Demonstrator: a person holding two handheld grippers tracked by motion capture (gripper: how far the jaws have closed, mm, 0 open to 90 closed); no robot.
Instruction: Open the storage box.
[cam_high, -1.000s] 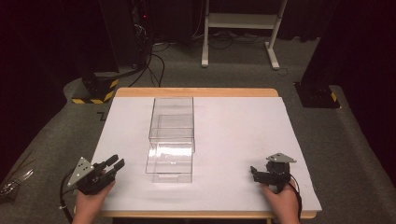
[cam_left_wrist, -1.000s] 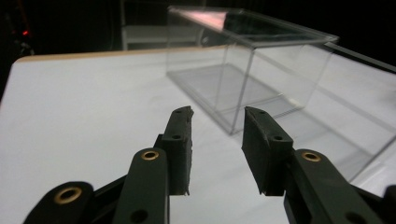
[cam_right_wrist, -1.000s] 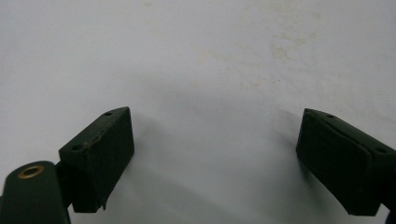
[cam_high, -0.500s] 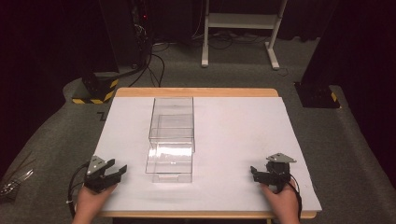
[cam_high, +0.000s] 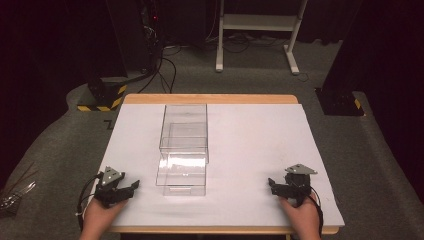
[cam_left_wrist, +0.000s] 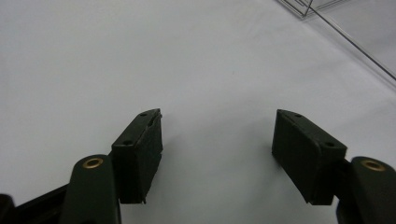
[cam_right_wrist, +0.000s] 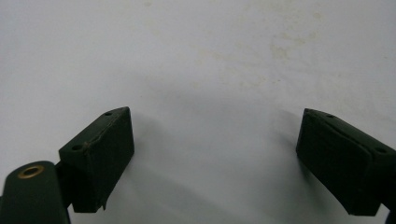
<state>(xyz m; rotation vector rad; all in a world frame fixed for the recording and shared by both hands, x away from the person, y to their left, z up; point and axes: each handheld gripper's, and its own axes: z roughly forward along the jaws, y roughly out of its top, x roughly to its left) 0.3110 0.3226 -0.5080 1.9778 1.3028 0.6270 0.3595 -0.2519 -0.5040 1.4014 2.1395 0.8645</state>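
A: Item one, far left?
B: Left gripper (cam_high: 131, 187), held in the person's left hand at the near left corner of the white sheet (cam_high: 250, 150). Its jaws have just been opening and now stand wide, nothing between them, bare sheet beneath.
A: Next item along?
B: Clear plastic box (cam_high: 182, 150), long and see-through, lying near the middle of the sheet, left of centre, its near end just right of that gripper but apart from it. Its edge also crosses the top right corner of the left gripper view (cam_left_wrist: 345, 37).
A: And at the right?
B: Right gripper (cam_high: 272, 185), near right corner, well apart from the box. Jaws spread wide, holding nothing, over the blank sheet.
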